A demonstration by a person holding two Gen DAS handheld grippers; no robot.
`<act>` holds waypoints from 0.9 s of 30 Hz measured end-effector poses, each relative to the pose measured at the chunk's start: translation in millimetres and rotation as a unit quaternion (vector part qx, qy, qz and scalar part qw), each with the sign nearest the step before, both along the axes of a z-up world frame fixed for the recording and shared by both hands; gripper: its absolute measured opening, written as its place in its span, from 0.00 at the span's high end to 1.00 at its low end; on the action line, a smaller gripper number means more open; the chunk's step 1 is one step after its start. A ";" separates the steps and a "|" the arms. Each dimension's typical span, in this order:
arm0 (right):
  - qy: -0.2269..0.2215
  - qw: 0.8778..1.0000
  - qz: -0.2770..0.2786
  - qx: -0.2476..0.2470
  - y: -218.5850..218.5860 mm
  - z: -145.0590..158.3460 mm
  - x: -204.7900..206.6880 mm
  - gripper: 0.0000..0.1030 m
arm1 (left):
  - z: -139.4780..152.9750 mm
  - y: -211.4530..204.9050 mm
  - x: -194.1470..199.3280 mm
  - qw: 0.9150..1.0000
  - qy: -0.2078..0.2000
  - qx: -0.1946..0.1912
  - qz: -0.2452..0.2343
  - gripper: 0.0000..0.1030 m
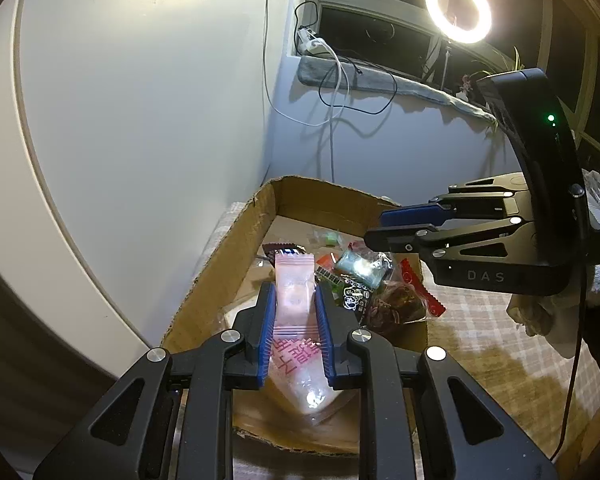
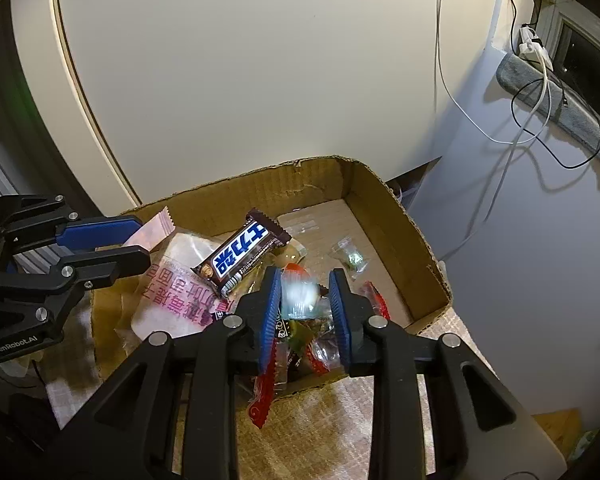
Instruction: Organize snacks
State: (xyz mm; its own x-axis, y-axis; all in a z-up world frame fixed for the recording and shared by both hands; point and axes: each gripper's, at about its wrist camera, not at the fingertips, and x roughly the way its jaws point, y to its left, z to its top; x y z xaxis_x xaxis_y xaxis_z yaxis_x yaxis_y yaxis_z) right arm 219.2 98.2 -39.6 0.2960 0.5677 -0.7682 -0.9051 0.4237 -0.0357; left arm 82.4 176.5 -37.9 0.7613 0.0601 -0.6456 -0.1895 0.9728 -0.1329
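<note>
left gripper (image 1: pixel 294 312) angled down over the near-left part of the cardboard box (image 1: pixel 228 248), which sits on a checked tablecloth (image 1: pixel 480 320). its 2 blue pads are narrowed onto a pale pink sachet (image 1: pixel 294 280); the sachet runs lengthwise between them, far end sticking out past the fingertips. seen from the right wrist, the same pink sachet pokes up beyond the left gripper's tips (image 2: pixel 112 248) at the box's left wall.

right gripper (image 2: pixel 305 300) also tilted down, over the snack pile at the near side of the box. jaws narrow, a slim gap between the pads, and a blurred light-blue packet (image 2: pixel 300 294) sits in that gap. cannot tell whether the pads press on it. in the left wrist view the right gripper (image 1: pixel 374 228) hangs just above that light-blue packet, apart from it as far as that view shows.

a gloved hand (image 1: pixel 580 276) holds the right gripper's handle.

in the box: a brown chocolate bar (image 2: pixel 242 252) with blue-white lettering lying on a larger clear bag with pink print (image 2: pixel 176 296), just left of the right gripper; a small green-tinted wrapper (image 2: pixel 350 256) alone on the box floor beyond it; red-edged packets (image 2: pixel 264 392) under the right gripper, 1 hanging over the near wall.
</note>
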 end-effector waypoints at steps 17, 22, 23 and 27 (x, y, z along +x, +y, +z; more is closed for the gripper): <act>-0.022 0.999 -0.028 0.014 -16.6 9.6 -2.2 0.15 | 1.9 -5.6 -4.7 1.000 0.002 0.018 0.013 0.29; -0.025 0.999 -0.045 0.016 -22.2 10.8 -7.0 0.15 | 3.5 -7.0 -11.6 0.999 0.004 0.029 0.031 0.21; -0.024 0.998 -0.048 0.017 -23.9 11.0 -8.3 0.15 | 3.8 -7.3 -13.2 0.999 0.004 0.030 0.034 0.21; -0.019 0.997 -0.063 0.031 -34.4 11.8 -16.2 0.15 | 5.6 -10.7 -19.3 0.999 0.002 0.035 0.041 0.21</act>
